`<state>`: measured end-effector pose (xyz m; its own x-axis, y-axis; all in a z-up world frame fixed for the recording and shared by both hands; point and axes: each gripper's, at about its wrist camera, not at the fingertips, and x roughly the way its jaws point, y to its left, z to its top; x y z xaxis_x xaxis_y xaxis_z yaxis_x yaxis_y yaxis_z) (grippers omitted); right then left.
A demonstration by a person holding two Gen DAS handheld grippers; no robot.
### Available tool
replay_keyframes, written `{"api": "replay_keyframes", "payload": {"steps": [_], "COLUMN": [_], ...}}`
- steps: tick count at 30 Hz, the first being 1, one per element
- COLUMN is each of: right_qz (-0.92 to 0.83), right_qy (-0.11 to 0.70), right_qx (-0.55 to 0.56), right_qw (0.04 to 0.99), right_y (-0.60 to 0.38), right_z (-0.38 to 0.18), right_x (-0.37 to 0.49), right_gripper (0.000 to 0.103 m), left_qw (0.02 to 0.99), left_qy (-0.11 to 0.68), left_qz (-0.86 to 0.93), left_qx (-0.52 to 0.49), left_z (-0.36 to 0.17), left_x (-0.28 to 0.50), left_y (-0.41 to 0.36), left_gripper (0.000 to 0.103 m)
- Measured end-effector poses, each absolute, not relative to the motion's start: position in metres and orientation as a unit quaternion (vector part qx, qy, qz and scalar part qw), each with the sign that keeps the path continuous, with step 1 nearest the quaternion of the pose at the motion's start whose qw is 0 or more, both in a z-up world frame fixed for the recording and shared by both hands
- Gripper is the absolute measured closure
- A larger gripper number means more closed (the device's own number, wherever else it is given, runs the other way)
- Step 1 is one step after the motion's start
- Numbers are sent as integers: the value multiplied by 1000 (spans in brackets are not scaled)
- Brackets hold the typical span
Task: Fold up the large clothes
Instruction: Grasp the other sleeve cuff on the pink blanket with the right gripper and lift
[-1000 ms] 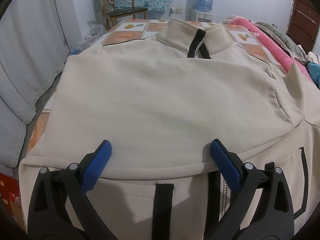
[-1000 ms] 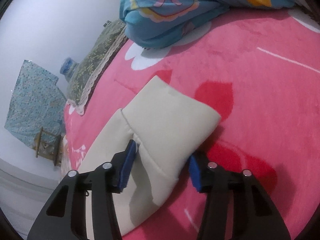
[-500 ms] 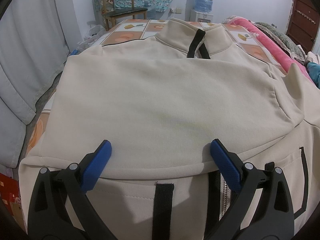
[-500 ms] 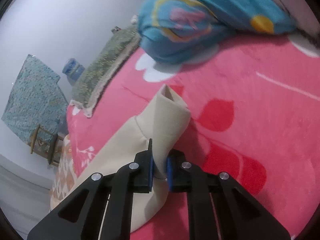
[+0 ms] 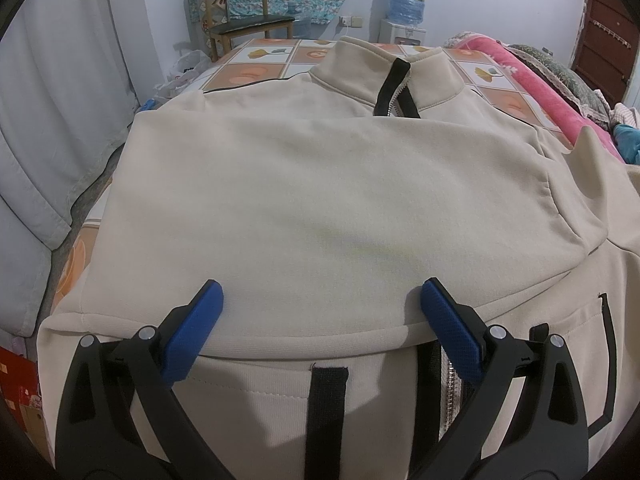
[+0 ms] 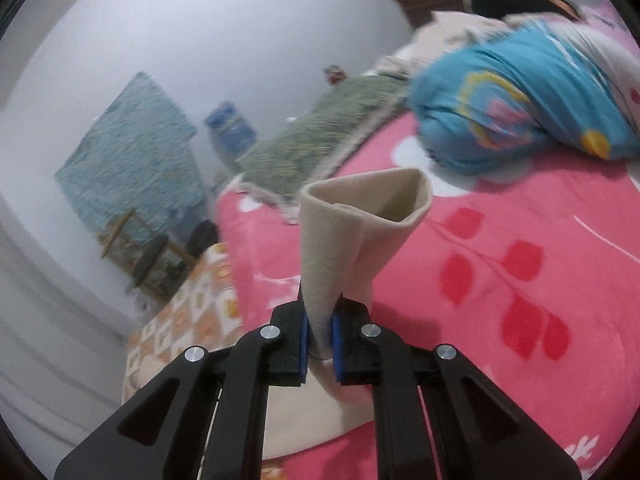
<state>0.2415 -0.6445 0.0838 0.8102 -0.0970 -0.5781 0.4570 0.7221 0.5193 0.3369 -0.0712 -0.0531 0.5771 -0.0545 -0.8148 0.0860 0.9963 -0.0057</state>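
A beige zip jacket [image 5: 328,200] lies flat on the bed in the left wrist view, collar [image 5: 392,68] at the far end. One sleeve is folded across its chest. My left gripper [image 5: 320,300] hovers open over the folded sleeve's near edge, blue pads wide apart and holding nothing. In the right wrist view my right gripper [image 6: 320,332] is shut on the jacket's other sleeve cuff [image 6: 360,224]. The cuff stands up from the pads, lifted above the pink blanket [image 6: 500,280], its opening facing up.
A blue patterned bundle [image 6: 520,104] and a green lace-edged cloth [image 6: 320,136] lie on the pink blanket beyond the cuff. A wooden chair [image 5: 248,24], a water dispenser [image 5: 406,4] and a brown door [image 5: 604,40] stand at the far wall. Grey curtains [image 5: 52,120] hang left.
My right gripper closed on the sleeve cuff, then lifted it off the pink blanket and rolled. The left gripper and the jacket body have not moved.
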Motion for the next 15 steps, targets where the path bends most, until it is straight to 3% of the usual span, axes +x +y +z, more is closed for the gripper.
{"api": "replay_keyframes", "payload": {"steps": [15], "right_qz": [10], "right_qy": [250], "right_qx": [279], "right_qw": [927], "right_y": [-505], "right_z": [162], "right_x": [284], "right_gripper": [94], "left_qw": [893], "left_qy": [448], "left_qz": [-40], "left_qx": [16], "left_z": [-37], "left_x": [329], "left_y": [-66], "left_gripper": [7]}}
